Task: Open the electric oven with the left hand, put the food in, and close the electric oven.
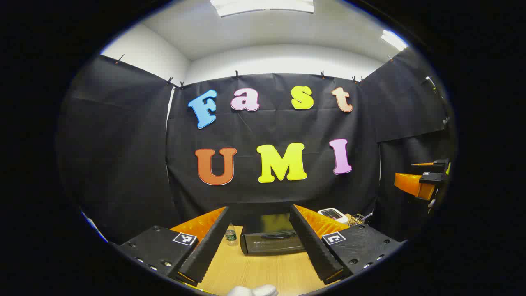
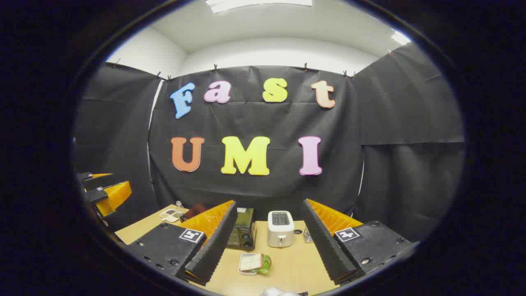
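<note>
Fingers of the left gripper [image 1: 259,242] are standing wide apart and holding nothing, raised above the table [image 1: 263,271]. Just beyond the left finger a small bottle [image 1: 231,235] is standing upright. Framed between the two fingers, farther off, the oven [image 1: 271,238] is sitting with its door shut; a dark bar handle is running across the top of that door. Past the right finger the toaster [image 1: 333,213] is showing beside a wire basket [image 1: 356,219], and the right gripper [image 1: 423,181] is hanging at the far right.

In the right gripper view, that gripper's fingers [image 2: 213,246] are also spread and empty. The oven [image 2: 243,234] is partly hiding behind the left finger; the food [image 2: 254,263], a sandwich in a shallow tray, is lying between the fingers, nearer than the toaster [image 2: 280,228].

The oven looks heavy and stiff, so the door is probably best taken by its bar handle, near the middle. The sandwich seems soft and crushable, so gripping the tray's rim would likely be safer.
</note>
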`<action>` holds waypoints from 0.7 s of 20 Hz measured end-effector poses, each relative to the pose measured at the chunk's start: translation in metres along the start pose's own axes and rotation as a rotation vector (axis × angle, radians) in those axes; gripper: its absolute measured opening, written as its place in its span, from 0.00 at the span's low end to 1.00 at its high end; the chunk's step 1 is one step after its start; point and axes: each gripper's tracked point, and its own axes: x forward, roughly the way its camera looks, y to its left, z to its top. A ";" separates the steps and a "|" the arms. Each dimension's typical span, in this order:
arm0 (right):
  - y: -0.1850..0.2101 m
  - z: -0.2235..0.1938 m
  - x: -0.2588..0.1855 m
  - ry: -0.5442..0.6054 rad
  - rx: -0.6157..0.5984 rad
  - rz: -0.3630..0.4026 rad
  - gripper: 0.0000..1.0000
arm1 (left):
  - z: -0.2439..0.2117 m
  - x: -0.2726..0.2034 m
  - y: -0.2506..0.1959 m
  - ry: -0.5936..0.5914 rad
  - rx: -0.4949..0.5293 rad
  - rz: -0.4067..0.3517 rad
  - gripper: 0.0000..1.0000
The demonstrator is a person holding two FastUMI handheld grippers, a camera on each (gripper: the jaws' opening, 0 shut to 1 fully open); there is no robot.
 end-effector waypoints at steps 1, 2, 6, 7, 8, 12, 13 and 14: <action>0.001 0.000 -0.001 -0.001 -0.003 0.001 0.91 | 0.001 0.000 0.000 -0.001 -0.004 -0.001 0.95; 0.001 0.000 -0.001 -0.001 -0.004 0.001 0.91 | 0.000 -0.001 0.001 0.003 -0.005 0.001 0.95; 0.002 -0.004 0.001 0.013 0.014 0.003 0.91 | 0.003 -0.002 0.004 0.001 0.003 0.005 0.95; 0.002 -0.005 0.002 0.015 0.018 0.004 0.91 | 0.003 -0.001 0.004 0.002 0.001 0.005 0.95; 0.002 -0.005 0.004 0.018 0.025 0.006 1.00 | 0.003 -0.001 0.005 0.003 -0.001 0.007 0.95; 0.003 -0.007 0.004 0.021 0.028 0.007 1.00 | 0.002 0.002 0.003 0.010 0.005 0.004 0.95; 0.002 -0.009 0.005 0.022 0.026 0.008 1.00 | 0.002 0.003 0.003 0.009 0.004 0.005 0.95; 0.002 -0.009 0.005 0.024 0.025 0.008 1.00 | 0.002 0.004 0.003 0.008 0.005 0.006 0.95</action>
